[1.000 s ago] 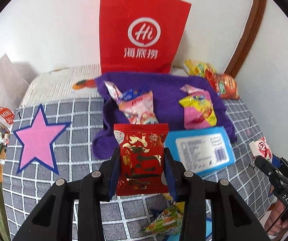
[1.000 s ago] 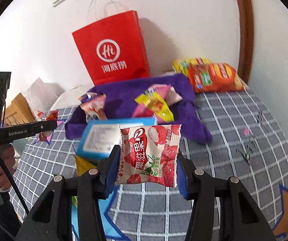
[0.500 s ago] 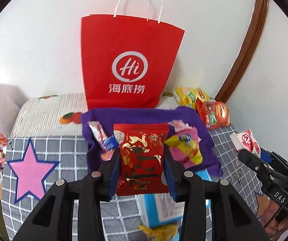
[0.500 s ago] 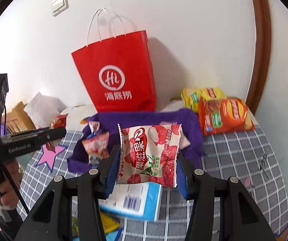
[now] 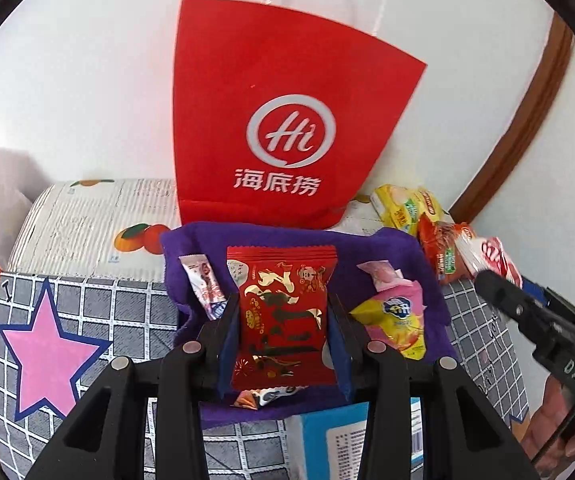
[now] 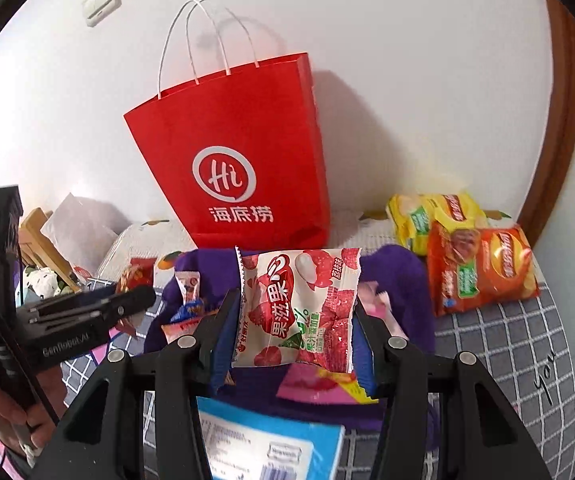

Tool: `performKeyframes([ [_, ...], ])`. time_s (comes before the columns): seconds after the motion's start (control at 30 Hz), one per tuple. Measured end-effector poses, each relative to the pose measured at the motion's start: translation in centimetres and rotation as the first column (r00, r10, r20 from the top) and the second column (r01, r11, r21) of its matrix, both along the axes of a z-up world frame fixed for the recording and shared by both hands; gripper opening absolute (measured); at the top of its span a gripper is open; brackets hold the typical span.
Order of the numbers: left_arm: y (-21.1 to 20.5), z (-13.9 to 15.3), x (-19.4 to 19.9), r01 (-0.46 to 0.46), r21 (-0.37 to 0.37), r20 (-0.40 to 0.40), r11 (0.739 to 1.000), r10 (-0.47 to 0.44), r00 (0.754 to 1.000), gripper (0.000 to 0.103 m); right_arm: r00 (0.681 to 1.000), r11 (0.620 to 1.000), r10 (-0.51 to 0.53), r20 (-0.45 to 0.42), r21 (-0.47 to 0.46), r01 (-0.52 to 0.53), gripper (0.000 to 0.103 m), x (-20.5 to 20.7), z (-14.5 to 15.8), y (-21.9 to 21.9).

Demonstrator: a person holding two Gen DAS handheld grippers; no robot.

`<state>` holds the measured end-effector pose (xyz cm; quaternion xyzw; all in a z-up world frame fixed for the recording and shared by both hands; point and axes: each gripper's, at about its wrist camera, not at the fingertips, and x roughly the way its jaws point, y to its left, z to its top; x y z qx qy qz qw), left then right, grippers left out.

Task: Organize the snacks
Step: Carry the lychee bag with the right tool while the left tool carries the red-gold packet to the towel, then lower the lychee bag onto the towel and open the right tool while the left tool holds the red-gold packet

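Observation:
My left gripper is shut on a red and gold snack packet, held upright above the purple cloth. My right gripper is shut on a white and red lychee candy packet. A tall red paper bag with white handles stands against the wall just beyond the cloth, seen too in the right wrist view as the red paper bag. On the cloth lie a yellow-pink packet and a small pink-white packet. The right gripper shows at the left view's right edge.
Yellow and orange chip bags lie right of the cloth by the wall. A blue box sits on the checked blanket near me. A pink star marks the blanket on the left. A brown door frame runs up the right.
Both grippers have moved forward towards the red bag with their packets still gripped; the bag now looms larger and the blue box has slid under the fingers.

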<state>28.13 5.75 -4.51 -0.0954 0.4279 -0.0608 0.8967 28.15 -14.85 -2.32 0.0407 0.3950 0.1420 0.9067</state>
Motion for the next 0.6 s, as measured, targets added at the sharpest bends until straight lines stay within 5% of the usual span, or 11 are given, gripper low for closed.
performKeyframes([
  [0.6,1.4,-3.3,2.6,-0.051,0.026,-0.091,0.998,0.053,0.994,0.038,0.998,0.999,0.032,-0.061,-0.003,-0.033,0.050,5.0,-3.7,1.0],
])
